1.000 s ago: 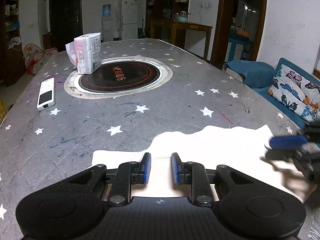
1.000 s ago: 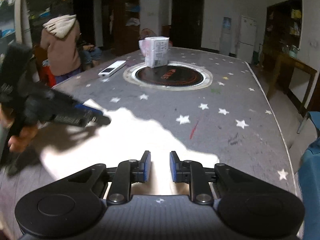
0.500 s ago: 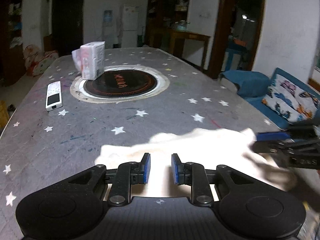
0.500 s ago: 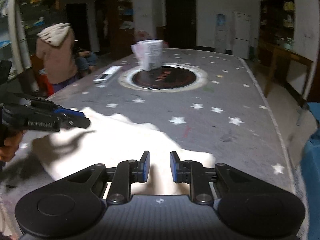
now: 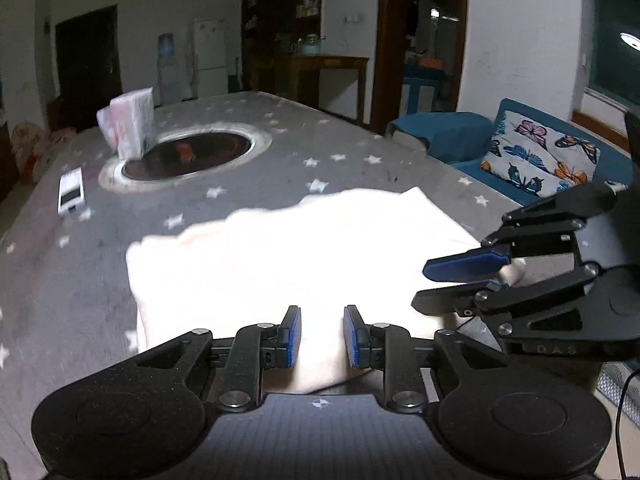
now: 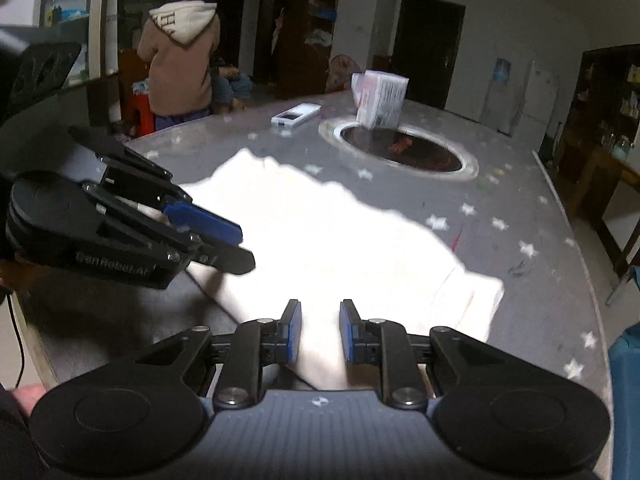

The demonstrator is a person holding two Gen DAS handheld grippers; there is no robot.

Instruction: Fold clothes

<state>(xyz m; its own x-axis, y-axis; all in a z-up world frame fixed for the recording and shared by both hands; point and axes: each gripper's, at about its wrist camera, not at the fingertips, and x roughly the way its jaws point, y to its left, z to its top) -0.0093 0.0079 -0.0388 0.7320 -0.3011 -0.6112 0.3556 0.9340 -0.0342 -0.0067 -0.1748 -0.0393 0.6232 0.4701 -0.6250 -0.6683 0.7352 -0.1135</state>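
A white garment (image 5: 288,256) is lying spread on the near part of a grey, star-printed table (image 5: 248,184), its cloth overexposed so that folds are hard to read; in the right wrist view the same garment (image 6: 328,240) is showing a thicker, doubled edge at its right corner. The left gripper (image 5: 319,336) is sitting over the near edge of the cloth with its blue-padded fingers (image 5: 294,336) standing narrowly apart, and cloth is filling the gap between them, though whether the pads are actually pinching it cannot be told. The right gripper (image 6: 319,332) is sitting likewise at the garment's near edge, its fingers (image 6: 295,332) a narrow gap apart with white cloth between them, and again a real pinch cannot be confirmed. Each gripper is appearing in the other's view: the right gripper (image 5: 460,284) is reaching in at the cloth's right edge, the left gripper (image 6: 224,244) at its left edge. Beyond the garment, a round dark hotplate (image 5: 188,152) is set into the table, a white tissue pack (image 5: 128,128) is standing at its rim, and a white remote (image 5: 71,190) is lying to its left. A person in a hooded top (image 6: 180,60) is sitting beyond the table, and a blue sofa with a butterfly cushion (image 5: 540,156) is standing at the side.
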